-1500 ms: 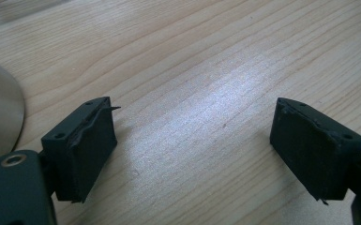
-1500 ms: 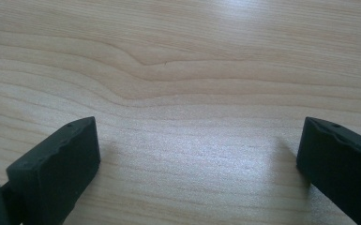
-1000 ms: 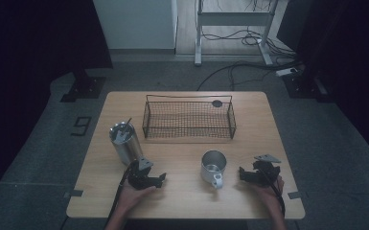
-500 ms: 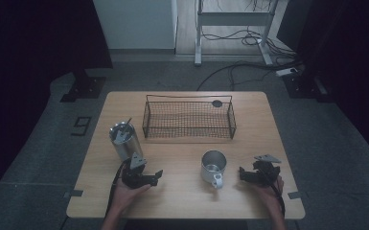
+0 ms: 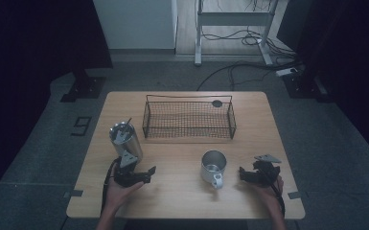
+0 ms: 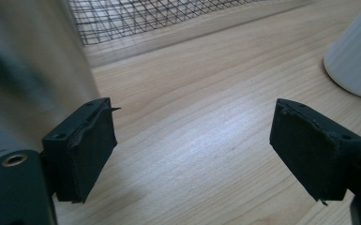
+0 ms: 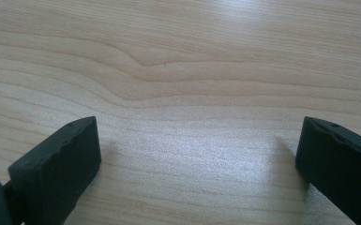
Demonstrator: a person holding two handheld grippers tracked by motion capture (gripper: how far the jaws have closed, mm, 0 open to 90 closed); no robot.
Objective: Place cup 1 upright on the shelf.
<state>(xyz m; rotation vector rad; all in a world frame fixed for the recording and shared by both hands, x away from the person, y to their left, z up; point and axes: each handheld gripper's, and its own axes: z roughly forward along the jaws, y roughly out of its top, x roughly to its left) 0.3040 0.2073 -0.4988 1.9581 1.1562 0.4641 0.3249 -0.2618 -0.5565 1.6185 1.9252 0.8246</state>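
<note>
A steel tumbler (image 5: 124, 139) stands at the table's left, with something thin sticking out of its top. My left gripper (image 5: 148, 175) hovers just in front of it, pointing right, jaws open with nothing between them. In the left gripper view the gripper (image 6: 192, 150) is over bare wood, with the blurred tumbler (image 6: 28, 70) close at the left and the mug (image 6: 356, 56) at the right. A metal mug (image 5: 213, 165) stands right of centre, handle toward me. To its right my right gripper (image 5: 243, 175) points at it, a short way off. Its open, empty jaws (image 7: 199, 164) rest low over the wood.
A black wire basket (image 5: 189, 120) stands at the middle back of the wooden table (image 5: 182, 201), and its mesh (image 6: 145, 18) shows in the left gripper view. A small dark round spot (image 5: 217, 103) lies behind it. Dark floor with stands and cables surrounds the table.
My left hand has lifted a little and drifted left, closer to the tumbler. The right hand, the mug and the basket have stayed put.
</note>
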